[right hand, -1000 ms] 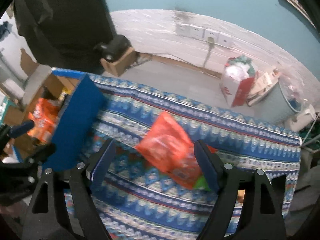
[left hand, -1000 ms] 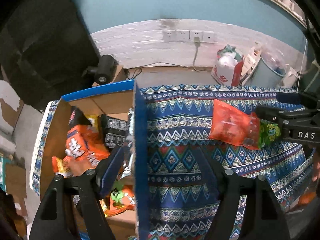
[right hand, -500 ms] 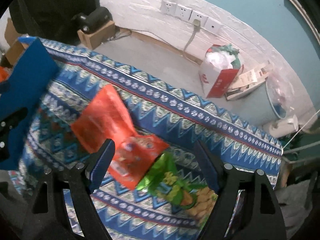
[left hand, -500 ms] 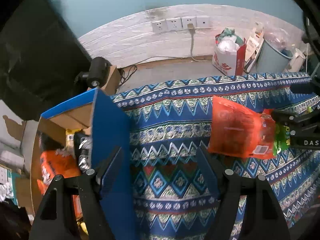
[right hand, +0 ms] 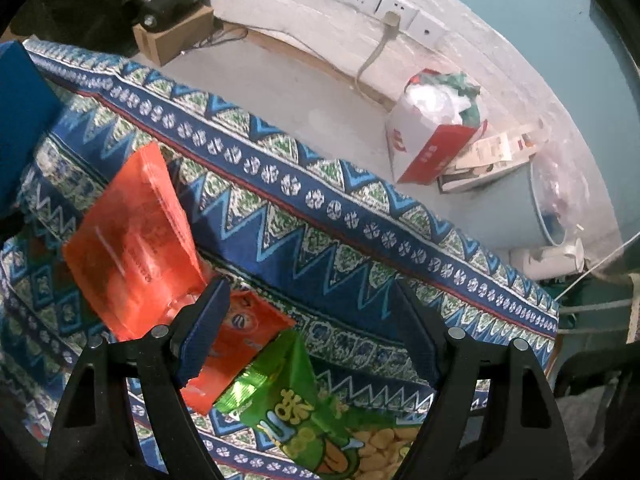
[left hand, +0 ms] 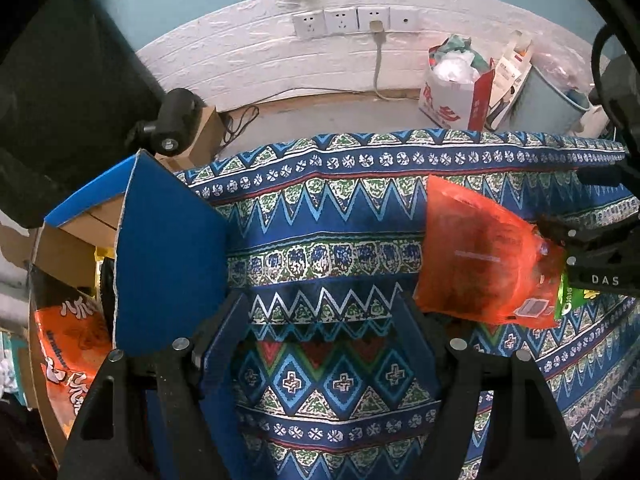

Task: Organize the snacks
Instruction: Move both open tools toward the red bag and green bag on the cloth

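An orange snack bag [left hand: 476, 252] lies on the patterned blue cloth [left hand: 332, 220], also in the right wrist view [right hand: 132, 240]. A second orange packet [right hand: 240, 344] and a green snack bag [right hand: 316, 420] lie beside it. My right gripper [right hand: 310, 316] is open above the green and orange bags, its left finger over the orange packet. My left gripper [left hand: 320, 328] is open and empty over the cloth, beside a blue cardboard box [left hand: 168, 256] that holds an orange bag [left hand: 72, 356].
The box's blue flap stands up at the left. Beyond the cloth's far edge are the floor, a red and white bag [left hand: 456, 88], a pale bin [right hand: 560, 200], a black camera on a small carton [left hand: 176, 120] and wall sockets [left hand: 348, 20].
My left gripper has swung right, away from the box interior, out over the cloth. My right gripper has moved right and down, so the green bag has come between its fingers.
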Motion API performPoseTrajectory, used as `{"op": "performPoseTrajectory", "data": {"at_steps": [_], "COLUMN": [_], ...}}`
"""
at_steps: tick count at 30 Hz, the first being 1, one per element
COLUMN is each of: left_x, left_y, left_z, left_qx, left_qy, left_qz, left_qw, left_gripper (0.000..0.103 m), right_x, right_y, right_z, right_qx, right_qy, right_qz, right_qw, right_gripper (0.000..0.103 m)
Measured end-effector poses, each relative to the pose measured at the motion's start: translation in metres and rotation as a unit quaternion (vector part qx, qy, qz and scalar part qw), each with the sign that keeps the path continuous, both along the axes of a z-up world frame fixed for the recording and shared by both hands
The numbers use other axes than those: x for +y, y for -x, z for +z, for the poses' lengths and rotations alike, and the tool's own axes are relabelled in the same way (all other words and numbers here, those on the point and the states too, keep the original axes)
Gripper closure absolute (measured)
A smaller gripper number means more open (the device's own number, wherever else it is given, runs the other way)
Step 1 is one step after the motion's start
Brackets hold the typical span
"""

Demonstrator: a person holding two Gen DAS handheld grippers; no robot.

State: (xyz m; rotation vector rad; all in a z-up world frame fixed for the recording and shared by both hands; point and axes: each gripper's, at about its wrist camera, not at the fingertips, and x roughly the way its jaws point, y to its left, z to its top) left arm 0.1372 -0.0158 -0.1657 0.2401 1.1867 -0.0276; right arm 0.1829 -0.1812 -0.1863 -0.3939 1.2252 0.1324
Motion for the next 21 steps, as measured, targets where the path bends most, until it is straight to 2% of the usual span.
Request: {"op": "performPoseTrajectory", "data": {"at_steps": [6, 12, 18, 21], "left_x": [0.004, 0.010, 0.014, 0.013], "left_y": [0.009, 0.021, 0.029, 0.032], "left_z": [0.002, 0.001, 0.007, 0.011], "left_qx": [0.007, 0.017, 0.018, 0.015], "left_qy": [0.002, -0.001, 0.007, 0.014], "left_qz": [0.001, 0.003, 0.008, 0.007], "left_qw": [1.0000, 0.9999, 0.9998, 0.9998], "left_gripper": [0.027, 0.027, 0.027, 0.024], "right_x": [0.010, 0.024, 0.045, 0.049], "right_y": [0.018, 0.043, 0.065, 0.072], "right_z": [-0.005, -0.012, -0.016, -0.011], "right_qx": [0.028, 0.062, 0.073, 0.060], "right_qy": [-0.006, -0.038, -0.068, -0.063], "right_qz": [0.011, 0.014, 0.027, 0.026], "right_qw": [1.000, 0.997, 0.995, 0.996], "right_gripper": [0.023, 0.023, 0.023, 0.023]}}
